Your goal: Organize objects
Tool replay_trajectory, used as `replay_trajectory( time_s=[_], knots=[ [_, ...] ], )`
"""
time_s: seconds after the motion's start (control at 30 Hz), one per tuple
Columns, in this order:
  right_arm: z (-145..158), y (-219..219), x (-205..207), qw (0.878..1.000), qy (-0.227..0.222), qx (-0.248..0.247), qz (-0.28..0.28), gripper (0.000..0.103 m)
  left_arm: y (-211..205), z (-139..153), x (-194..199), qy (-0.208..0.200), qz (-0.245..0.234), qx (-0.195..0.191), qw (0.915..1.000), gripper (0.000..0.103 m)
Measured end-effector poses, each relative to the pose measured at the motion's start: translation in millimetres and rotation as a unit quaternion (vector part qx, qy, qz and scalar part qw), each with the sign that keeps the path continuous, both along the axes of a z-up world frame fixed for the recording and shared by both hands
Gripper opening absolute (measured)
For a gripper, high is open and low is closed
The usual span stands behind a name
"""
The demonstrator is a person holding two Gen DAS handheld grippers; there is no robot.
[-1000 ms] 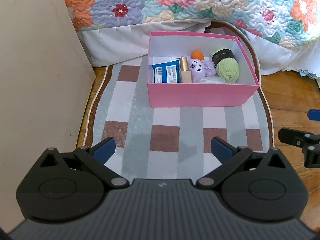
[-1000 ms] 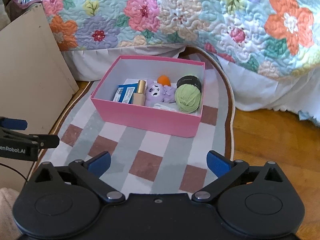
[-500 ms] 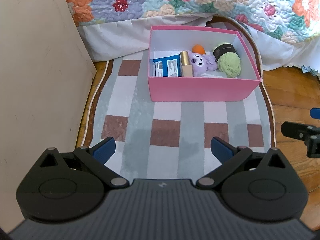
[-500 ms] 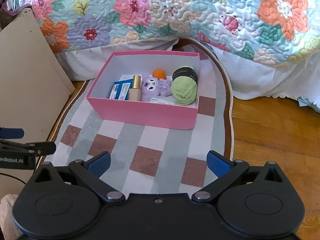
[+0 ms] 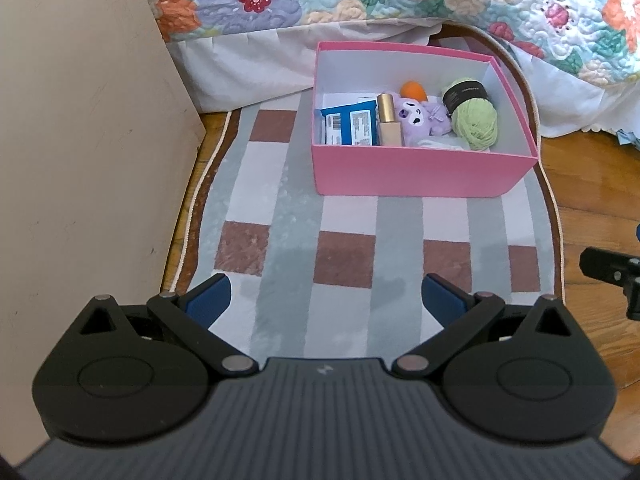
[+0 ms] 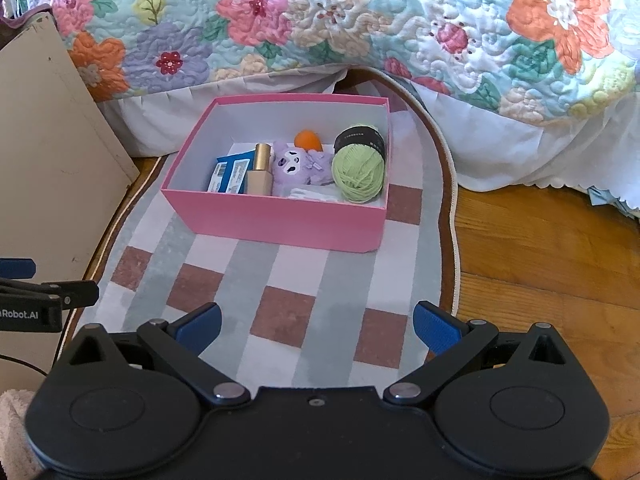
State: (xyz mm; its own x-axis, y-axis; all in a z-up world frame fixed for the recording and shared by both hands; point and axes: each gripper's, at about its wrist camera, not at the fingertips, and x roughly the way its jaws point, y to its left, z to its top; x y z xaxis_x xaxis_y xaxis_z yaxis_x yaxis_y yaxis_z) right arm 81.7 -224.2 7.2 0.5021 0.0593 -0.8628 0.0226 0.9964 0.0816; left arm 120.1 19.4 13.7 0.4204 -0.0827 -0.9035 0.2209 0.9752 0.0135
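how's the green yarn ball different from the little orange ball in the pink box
The green yarn ball is much bigger than the orange ball. The yarn shows wound strands and a black label band; the orange ball looks smooth and plain. The yarn sits at the box's right end, while the orange ball lies toward the back, partly hidden behind the purple plush. Both are round and lie inside the pink box.

A checked rug (image 5: 348, 220) is lying on the wooden floor (image 6: 540, 256), a floral quilt (image 6: 360, 16) is draping over the bed's white skirt (image 5: 248, 64), and a beige panel (image 5: 80, 140) is standing at left.
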Motion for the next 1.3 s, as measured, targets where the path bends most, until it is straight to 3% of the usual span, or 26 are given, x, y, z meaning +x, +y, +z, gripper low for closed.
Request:
replay_trajectory(
  time_s=[1.3],
  knots=[
    [-4.1, -6.1, 1.9, 1.000, 0.004, -0.010, 0.005, 0.103, -4.2, -2.8, 0.3, 0.006, -0.021, 0.022, 0.9995, 0.103]
  ],
)
